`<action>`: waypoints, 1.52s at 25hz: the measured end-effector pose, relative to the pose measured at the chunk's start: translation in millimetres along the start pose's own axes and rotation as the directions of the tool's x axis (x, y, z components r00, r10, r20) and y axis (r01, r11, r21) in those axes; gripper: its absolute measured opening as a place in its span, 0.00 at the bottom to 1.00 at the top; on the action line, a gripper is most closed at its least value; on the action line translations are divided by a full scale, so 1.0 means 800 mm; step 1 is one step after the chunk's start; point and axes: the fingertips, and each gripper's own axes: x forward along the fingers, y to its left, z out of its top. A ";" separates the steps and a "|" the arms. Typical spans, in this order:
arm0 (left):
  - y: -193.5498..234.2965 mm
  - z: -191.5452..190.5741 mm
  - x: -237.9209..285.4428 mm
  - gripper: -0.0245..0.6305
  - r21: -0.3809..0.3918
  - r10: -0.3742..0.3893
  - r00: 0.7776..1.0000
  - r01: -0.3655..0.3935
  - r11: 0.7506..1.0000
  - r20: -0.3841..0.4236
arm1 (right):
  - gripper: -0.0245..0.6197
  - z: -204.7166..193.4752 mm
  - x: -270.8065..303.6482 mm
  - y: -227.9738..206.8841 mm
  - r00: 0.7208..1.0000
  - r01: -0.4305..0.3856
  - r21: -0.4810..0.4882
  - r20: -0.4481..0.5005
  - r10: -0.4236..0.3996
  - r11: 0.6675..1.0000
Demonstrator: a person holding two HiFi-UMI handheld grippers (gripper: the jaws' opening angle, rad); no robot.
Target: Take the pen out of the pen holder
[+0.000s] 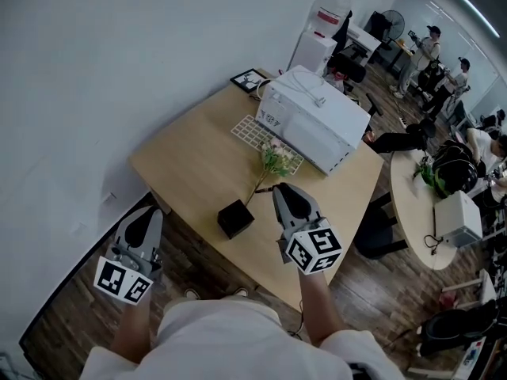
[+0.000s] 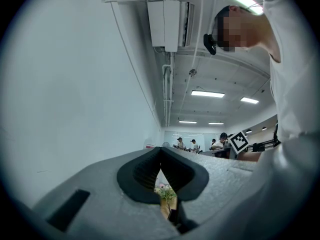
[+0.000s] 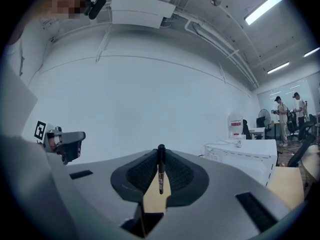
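Observation:
A black pen [image 3: 160,170] stands upright between the jaws of my right gripper [image 3: 160,151], which is shut on it near its top. The pen's lower end hangs free above the tan table. In the head view this gripper [image 1: 279,188] hovers just right of the small black pen holder [image 1: 235,218] on the table's near edge. A flower sprig [image 1: 275,158] leans out of the holder. My left gripper [image 1: 148,214] hangs left of the table, off its edge, with its jaws together and nothing between them; in its own view the pads [image 2: 160,156] meet at the tip.
A white box-shaped machine [image 1: 313,117] and a white keyboard [image 1: 255,133] fill the far half of the wooden table [image 1: 190,165]. A white wall runs along the left. Other desks, chairs and people are off to the right.

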 end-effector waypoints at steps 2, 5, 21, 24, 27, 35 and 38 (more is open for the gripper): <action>0.002 0.005 0.003 0.06 0.012 -0.001 1.000 0.001 1.000 0.004 | 0.11 0.013 -0.008 -0.003 1.000 0.007 0.007 0.023 -0.007 1.000; 0.006 0.014 0.003 0.06 0.028 0.003 1.000 -0.003 1.000 0.011 | 0.11 0.036 -0.020 -0.006 0.998 0.015 0.009 0.063 -0.016 1.000; 0.043 0.044 -0.010 0.06 0.070 0.061 0.997 -0.064 0.995 0.052 | 0.11 0.099 -0.110 -0.049 0.971 0.179 -0.045 0.167 -0.170 0.983; 0.047 0.043 -0.014 0.06 0.070 0.077 0.996 -0.081 0.994 0.052 | 0.11 0.102 -0.127 -0.059 0.963 0.219 -0.051 0.172 -0.208 0.974; 0.052 0.043 -0.017 0.06 0.070 0.094 0.994 -0.098 0.993 0.053 | 0.11 0.098 -0.141 -0.074 0.953 0.264 -0.043 0.166 -0.254 0.963; 0.070 0.048 -0.029 0.06 0.067 0.152 0.987 -0.156 0.986 0.062 | 0.11 0.094 -0.176 -0.094 0.929 0.348 -0.037 0.147 -0.339 0.937; 0.071 0.047 -0.030 0.06 0.074 0.153 0.987 -0.157 0.985 0.050 | 0.11 0.090 -0.180 -0.096 0.927 0.358 -0.033 0.135 -0.350 0.933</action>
